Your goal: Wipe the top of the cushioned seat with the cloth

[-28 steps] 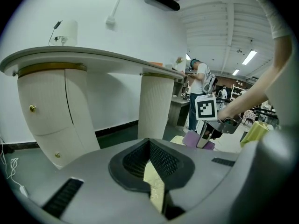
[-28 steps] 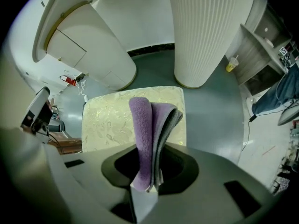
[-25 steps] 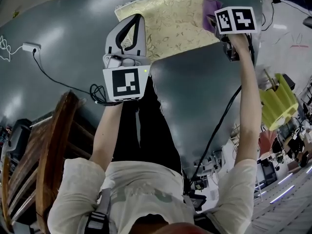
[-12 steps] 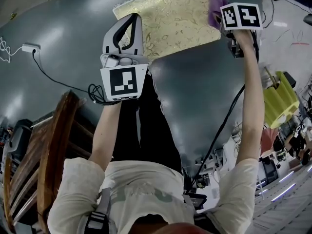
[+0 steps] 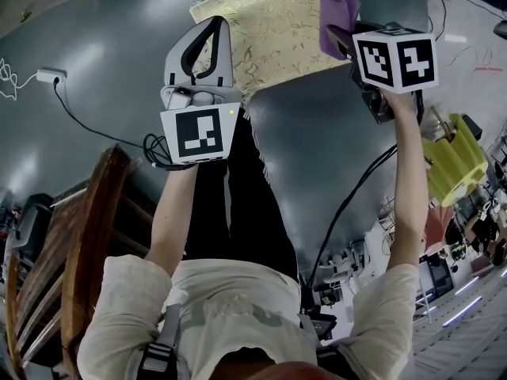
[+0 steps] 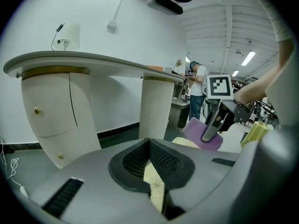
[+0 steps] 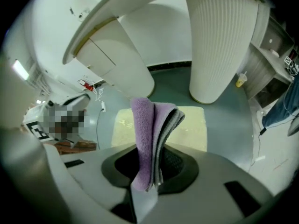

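Nearest, low at the left: a wooden chair back (image 5: 87, 236), standing on the grey floor (image 5: 87, 77). Past it, the left gripper (image 5: 215, 24), held over the near left corner of the cushioned seat (image 5: 277, 30). Jaws drawn together on nothing, with only a thin slit between the pads and gold fabric showing through it. Not touching the seat, by the look of it.

Further right, the right gripper (image 7: 149, 169), clamped tight on the cloth (image 7: 152, 125). Purple, folded in several layers, pinched at its lower fold and standing upright out of the jaws. Poised over the seat's far right corner, apparently lifted clear of the fabric; contact impossible to confirm. Beyond the seat, fluted white table legs (image 7: 219, 45) rising from the floor.

Probably between strokes, or about to set down for one. Risks, as a guess:

- Pinched by a narrow edge only, so could drag out of the jaws or bunch up once pressed flat and pulled across.
- Upright as held, would meet the seat edge-on and clean just a thin line unless tilted over.
- Pushed down too far, could scrape the patterned fabric with the hard jaw tips.
- Unbraced, so may slide on the smooth floor under a firm stroke.
- Could also snag on the cable (image 5: 348, 204) trailing below the right gripper.
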`<state>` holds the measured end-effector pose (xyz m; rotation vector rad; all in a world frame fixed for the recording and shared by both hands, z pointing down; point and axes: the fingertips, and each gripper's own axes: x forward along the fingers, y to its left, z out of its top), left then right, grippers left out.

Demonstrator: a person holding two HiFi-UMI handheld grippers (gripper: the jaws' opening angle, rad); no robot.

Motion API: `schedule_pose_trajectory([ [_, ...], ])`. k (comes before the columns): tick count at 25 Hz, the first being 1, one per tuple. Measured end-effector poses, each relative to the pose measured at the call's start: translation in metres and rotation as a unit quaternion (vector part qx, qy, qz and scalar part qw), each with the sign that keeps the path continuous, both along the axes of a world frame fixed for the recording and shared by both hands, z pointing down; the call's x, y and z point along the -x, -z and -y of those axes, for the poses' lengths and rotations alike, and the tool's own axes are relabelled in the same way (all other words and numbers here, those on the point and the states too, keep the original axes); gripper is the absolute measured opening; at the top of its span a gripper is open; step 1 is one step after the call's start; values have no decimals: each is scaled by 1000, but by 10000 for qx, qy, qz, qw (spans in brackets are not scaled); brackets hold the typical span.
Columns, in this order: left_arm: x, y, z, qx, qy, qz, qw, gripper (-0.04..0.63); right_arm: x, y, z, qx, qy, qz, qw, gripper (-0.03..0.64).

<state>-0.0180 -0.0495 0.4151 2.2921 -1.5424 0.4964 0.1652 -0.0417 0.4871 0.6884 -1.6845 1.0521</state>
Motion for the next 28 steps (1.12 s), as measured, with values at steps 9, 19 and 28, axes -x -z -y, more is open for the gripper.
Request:
schedule_pose_trajectory([
  [9,22,16,-13,-111,182,-51,9998,6,100,58,-74,33,684,1045,9922,92],
  [19,33,6,-28,10,227,9,9997,5,165,-14,-150,646,429,1155,9903,92],
  [28,31,0,-27,53,224,24,9997,6,174,-70,-177,849,462,727,9927,92],
])
